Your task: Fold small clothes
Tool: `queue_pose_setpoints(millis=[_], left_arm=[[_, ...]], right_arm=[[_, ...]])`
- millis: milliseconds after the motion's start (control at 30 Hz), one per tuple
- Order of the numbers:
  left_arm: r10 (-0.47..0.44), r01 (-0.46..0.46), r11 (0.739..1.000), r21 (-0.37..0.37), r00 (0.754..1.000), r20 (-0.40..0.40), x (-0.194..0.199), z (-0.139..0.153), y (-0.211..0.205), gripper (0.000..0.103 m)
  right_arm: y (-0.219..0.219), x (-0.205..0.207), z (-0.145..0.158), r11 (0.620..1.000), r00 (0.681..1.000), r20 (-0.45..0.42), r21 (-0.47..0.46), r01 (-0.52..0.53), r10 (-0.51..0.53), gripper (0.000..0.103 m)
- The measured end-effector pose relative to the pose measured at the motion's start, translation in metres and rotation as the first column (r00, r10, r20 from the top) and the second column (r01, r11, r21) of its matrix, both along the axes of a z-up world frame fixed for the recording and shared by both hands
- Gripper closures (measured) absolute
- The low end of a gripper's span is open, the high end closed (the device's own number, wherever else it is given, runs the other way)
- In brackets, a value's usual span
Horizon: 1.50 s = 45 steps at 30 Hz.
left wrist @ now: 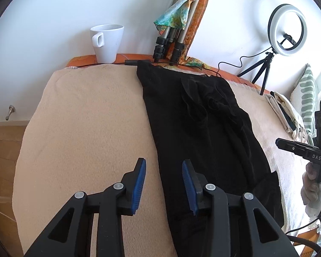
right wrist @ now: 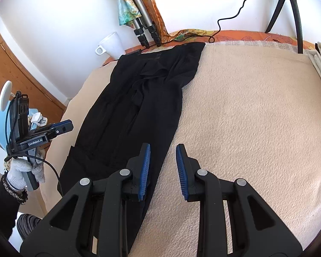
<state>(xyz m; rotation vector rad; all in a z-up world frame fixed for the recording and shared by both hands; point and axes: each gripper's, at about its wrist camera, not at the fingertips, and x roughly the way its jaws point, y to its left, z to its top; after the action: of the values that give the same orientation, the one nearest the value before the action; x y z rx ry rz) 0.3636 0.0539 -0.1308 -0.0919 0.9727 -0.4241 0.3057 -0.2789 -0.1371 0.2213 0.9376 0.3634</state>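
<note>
A black garment [left wrist: 203, 124] lies folded into a long strip on a beige blanket [left wrist: 85, 117], running from the far edge toward me. My left gripper [left wrist: 163, 167] hovers above the strip's left edge, jaws apart with nothing between the blue pads [left wrist: 139, 184]. In the right wrist view the same garment [right wrist: 139, 98] stretches up and left. My right gripper [right wrist: 163, 152] hangs over its right edge, open and empty. The left gripper [right wrist: 62, 128], held by a gloved hand [right wrist: 21, 173], shows at the left of that view.
A white mug [left wrist: 107, 42] stands at the far edge beside tripod legs [left wrist: 169, 47] with a colourful scarf. A ring light [left wrist: 286, 30] on a small tripod, folded cloths [left wrist: 284, 111] and a striped pillow [left wrist: 308, 98] sit at the right. A cable [right wrist: 231, 19] runs along the back.
</note>
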Motion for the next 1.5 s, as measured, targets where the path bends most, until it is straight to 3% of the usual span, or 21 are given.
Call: queue_pose_setpoints(millis=[233,467,567,767,967,1067,1133,1200,1233,1333,1500], left_arm=[[0.026,-0.026,0.998,-0.058,1.000,-0.010,0.070,0.005,-0.011,0.063],[0.057,-0.058,0.998,-0.022,0.998,-0.020,0.140,-0.010,-0.024,0.062],[0.072,-0.074,0.996,-0.041,0.996,-0.051,0.164,-0.022,-0.025,0.062],[0.091,-0.097,0.992,-0.079,0.993,-0.077,0.198,-0.034,-0.029,0.060],[0.039,-0.040,0.999,-0.034,0.998,-0.042,0.214,-0.042,-0.047,0.060],[0.039,-0.039,0.999,-0.006,0.999,-0.007,0.214,-0.042,-0.055,0.062],[0.031,-0.031,0.999,0.017,0.999,0.014,0.213,-0.042,-0.059,0.081],[0.011,-0.012,0.999,0.032,0.999,0.035,0.212,-0.042,-0.063,0.093],[0.006,-0.007,1.000,0.028,0.999,0.039,0.211,-0.042,-0.063,0.098],[0.002,0.000,0.999,-0.035,0.999,0.041,0.205,-0.034,-0.059,0.101],[-0.019,0.022,0.999,-0.047,0.997,0.074,0.189,-0.013,-0.059,0.101]], right_arm=[[-0.017,0.065,0.002,1.000,1.000,-0.007,0.018,0.025,-0.024,0.076],[-0.024,0.132,-0.007,0.997,0.998,-0.030,0.055,0.053,-0.052,0.076],[-0.022,0.154,-0.014,0.996,0.998,-0.046,0.068,0.054,-0.051,0.076],[-0.022,0.197,-0.031,0.993,0.994,-0.076,0.078,0.089,-0.083,0.076],[-0.022,0.222,-0.034,0.985,0.993,-0.071,0.140,0.104,-0.095,0.076],[-0.013,0.227,-0.033,0.991,0.996,-0.058,0.115,0.074,-0.067,0.076],[-0.009,0.229,-0.031,0.993,0.997,-0.049,0.098,0.063,-0.059,0.077],[-0.006,0.230,-0.030,0.994,0.997,-0.051,0.095,0.056,-0.051,0.093],[-0.005,0.230,-0.029,0.994,0.998,-0.047,0.094,0.056,-0.052,0.094],[-0.003,0.226,-0.021,0.993,0.998,-0.025,0.105,0.052,-0.050,0.096],[0.002,0.215,0.002,0.992,0.999,0.013,0.127,0.028,-0.030,0.097]])
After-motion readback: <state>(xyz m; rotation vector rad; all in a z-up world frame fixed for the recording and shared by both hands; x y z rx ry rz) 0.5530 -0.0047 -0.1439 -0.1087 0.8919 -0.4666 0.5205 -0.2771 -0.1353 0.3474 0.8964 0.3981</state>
